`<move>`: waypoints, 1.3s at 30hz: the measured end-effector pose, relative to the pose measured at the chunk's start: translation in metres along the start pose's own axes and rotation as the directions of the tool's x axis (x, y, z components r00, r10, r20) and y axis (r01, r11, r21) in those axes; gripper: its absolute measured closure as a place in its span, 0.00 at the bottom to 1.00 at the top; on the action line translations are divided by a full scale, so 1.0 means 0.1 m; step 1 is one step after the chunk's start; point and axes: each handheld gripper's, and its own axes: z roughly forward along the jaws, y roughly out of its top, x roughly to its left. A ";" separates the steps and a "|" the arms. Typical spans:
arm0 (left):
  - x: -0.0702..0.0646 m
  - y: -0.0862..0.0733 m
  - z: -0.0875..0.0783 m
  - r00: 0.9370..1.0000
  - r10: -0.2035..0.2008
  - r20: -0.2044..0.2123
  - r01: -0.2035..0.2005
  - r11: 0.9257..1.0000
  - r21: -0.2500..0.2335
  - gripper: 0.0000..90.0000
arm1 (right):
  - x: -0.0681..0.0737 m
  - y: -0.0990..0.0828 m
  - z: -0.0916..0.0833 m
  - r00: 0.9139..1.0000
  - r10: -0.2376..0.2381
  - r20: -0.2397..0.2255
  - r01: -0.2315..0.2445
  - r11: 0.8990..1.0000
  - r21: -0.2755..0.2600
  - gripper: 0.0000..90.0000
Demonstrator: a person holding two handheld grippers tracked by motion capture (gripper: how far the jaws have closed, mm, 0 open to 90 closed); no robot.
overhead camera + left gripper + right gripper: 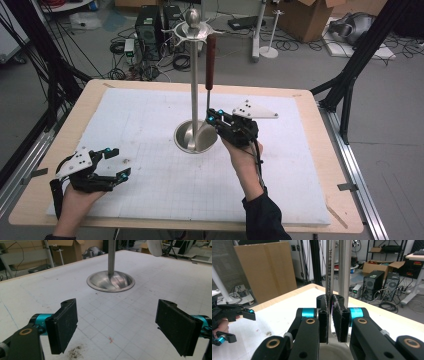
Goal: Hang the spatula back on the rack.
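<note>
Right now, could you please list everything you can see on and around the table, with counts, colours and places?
utensil stand: one, silver, upright at mid-table, round dished base on the mat.
utensil: one, dark red handle with a thin metal shaft, upright beside the stand's pole, shaft clamped in the right tool.
mat: one, white with a grid, covering the table top.
table: one, light wood.
computer towers: two, black, on the floor beyond the table.
cardboard box: one, brown, floor at far right.
left tool: one, black, jaws open, near left of the mat.
right tool: one, black, shut on the utensil.
</note>
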 end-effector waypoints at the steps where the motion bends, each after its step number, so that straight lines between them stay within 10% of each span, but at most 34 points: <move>1: 0.00 0.00 0.00 1.000 0.000 -0.001 0.000 1.000 0.000 0.21 | 0.00 0.00 0.00 1.000 0.000 0.002 0.000 1.000 0.003 0.93; 39: -0.01 0.00 0.01 1.000 0.002 0.004 -0.002 1.000 0.001 0.20 | -0.03 -0.02 0.11 1.000 -0.013 0.022 0.012 1.000 0.016 0.93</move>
